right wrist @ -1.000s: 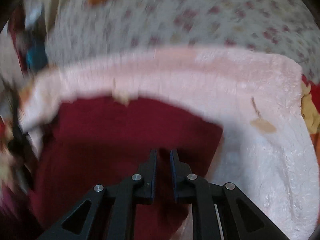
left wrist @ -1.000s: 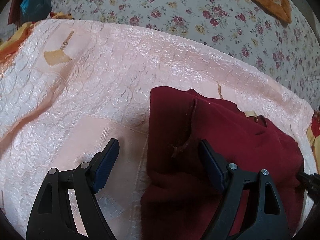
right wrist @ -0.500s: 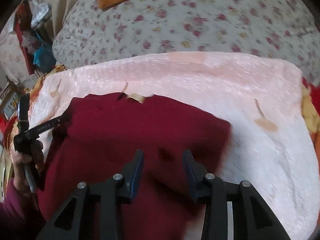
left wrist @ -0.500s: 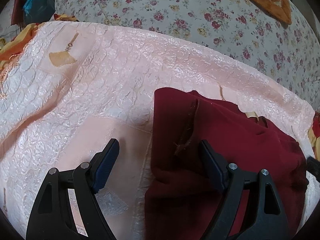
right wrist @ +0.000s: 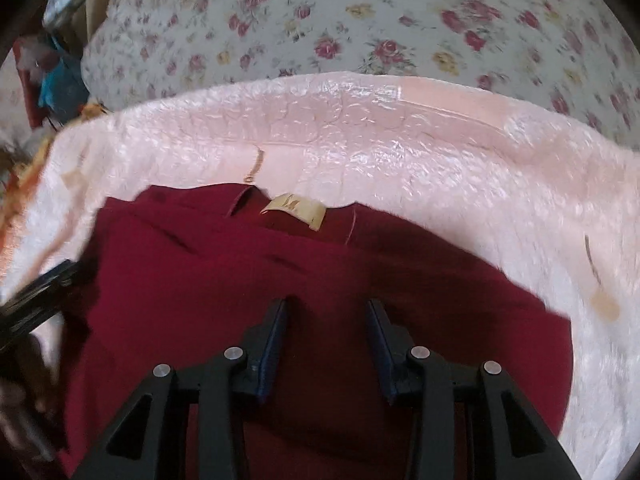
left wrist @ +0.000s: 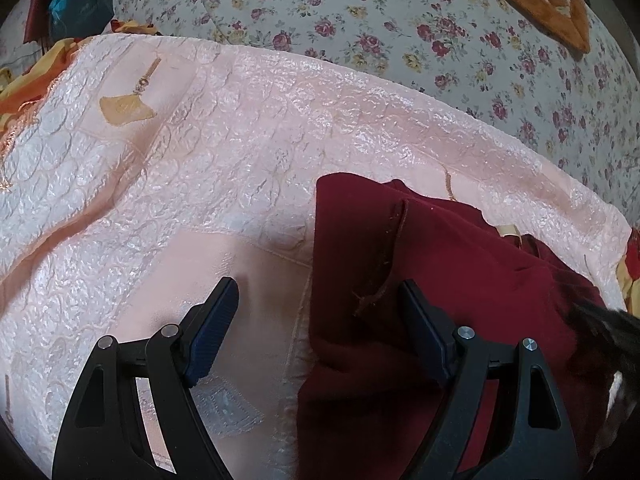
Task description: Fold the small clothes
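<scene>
Left tool [left wrist: 316,320] wide apart, straddling left edge of dark red knit garment [left wrist: 440,280], nothing pinched; poised to take that edge for fold. Right tool [right wrist: 327,340] half-spread, jaws just been opening, nothing gripped, over garment's middle. Garment lies flat on shiny pink quilted bed cover [left wrist: 200,160], beige neck label [right wrist: 296,210] at far edge.

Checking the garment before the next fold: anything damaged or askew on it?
Yes. On the dark red garment, a seam near its left edge looks split, with a frayed thread end curling out. The tan label at the far edge lies flipped outward. Otherwise the cloth lies rumpled, not flat.
</scene>
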`<state>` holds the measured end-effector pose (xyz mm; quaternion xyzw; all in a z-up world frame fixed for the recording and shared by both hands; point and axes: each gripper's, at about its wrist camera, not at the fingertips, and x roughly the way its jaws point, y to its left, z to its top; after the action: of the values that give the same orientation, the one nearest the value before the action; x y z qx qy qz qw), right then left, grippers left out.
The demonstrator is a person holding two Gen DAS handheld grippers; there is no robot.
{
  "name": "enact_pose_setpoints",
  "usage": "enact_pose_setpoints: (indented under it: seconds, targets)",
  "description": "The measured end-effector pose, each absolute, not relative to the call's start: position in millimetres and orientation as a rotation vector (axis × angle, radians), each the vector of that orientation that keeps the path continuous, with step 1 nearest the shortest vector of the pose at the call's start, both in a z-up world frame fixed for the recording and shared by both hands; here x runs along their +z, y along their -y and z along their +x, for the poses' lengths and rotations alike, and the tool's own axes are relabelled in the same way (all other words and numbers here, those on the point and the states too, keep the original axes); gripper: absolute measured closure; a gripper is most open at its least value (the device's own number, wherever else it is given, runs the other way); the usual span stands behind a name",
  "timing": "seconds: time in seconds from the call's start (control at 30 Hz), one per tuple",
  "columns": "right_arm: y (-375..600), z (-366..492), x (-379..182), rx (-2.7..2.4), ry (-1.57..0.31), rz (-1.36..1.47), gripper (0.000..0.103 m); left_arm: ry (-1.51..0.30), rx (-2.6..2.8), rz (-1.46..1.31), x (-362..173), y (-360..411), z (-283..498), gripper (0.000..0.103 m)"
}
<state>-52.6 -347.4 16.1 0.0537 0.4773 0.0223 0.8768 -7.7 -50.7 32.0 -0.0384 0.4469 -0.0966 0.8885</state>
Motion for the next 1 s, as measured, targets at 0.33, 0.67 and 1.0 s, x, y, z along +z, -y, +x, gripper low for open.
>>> enact_pose_setpoints:
  seconds: [0.33, 0.67, 1.0]
  targets:
    - [374, -116, 13, -0.046, -1.020, -0.008, 0.060, -0.884, -0.179, -0.020, 41, 56, -25, 0.021]
    - [389, -162, 20, -0.083, -1.001, 0.021, 0.060, -0.853, -0.179, 0.041, 61, 64, -63, 0.021]
    - [396, -197, 32, -0.026, -0.977, 0.141, 0.058, -0.843, -0.170, 0.075, 72, 52, -117, 0.021]
